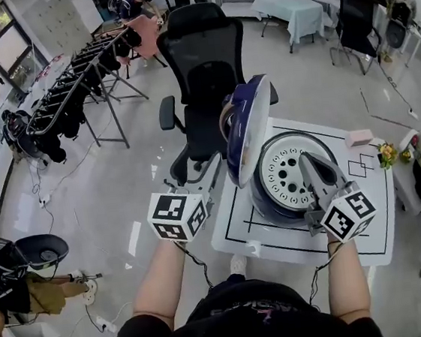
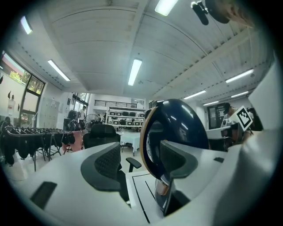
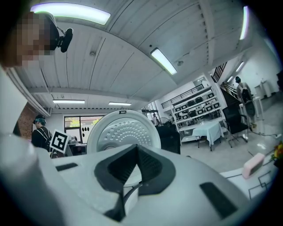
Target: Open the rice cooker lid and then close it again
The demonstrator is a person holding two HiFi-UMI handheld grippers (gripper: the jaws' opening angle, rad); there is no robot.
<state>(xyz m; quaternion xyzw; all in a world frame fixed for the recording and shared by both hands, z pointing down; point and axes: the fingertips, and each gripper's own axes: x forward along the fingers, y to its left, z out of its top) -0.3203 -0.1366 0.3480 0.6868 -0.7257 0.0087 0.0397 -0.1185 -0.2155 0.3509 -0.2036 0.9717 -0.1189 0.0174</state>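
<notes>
Dark blue outside and white with small holes inside, the lid (image 1: 247,126) of the rice cooker (image 1: 268,199) stands open and upright at the cooker's left side, on the white tabletop (image 1: 374,209) marked with black lines. My left gripper (image 1: 212,173) sits just left of the lid's outer shell, its fingers spread and pinching nothing, with the lid's rim showing ahead through the gap. My right gripper (image 1: 305,159) hangs over the cooker's near right, fingers pressed together and empty, pointing at the lid's inner face. Beyond the tabletop stands a black office chair (image 1: 203,66).
</notes>
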